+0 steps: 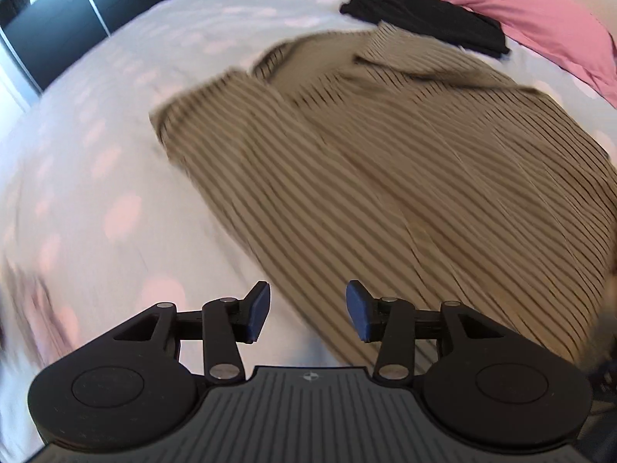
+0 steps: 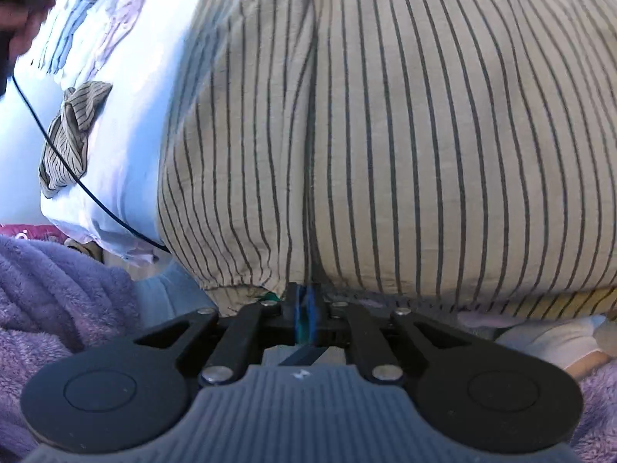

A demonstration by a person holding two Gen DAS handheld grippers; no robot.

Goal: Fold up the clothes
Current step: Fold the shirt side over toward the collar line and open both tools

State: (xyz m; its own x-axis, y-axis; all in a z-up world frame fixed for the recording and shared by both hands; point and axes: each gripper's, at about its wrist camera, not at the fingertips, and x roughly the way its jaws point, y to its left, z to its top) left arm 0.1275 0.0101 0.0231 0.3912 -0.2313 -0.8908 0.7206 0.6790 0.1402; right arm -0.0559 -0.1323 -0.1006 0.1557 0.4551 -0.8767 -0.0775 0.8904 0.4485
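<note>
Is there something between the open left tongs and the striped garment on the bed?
Nothing visible. The left tongs are open above the near edge of the striped garment, with only bare bedsheet beside it. The black garment lies at its far end. The right tongs are shut on its hem.

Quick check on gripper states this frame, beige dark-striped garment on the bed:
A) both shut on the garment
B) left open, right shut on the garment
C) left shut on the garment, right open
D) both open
B. The left gripper has its blue pads apart with nothing between them, above the beige dark-striped garment; the right gripper has its jaws closed on that garment's hem.
</note>
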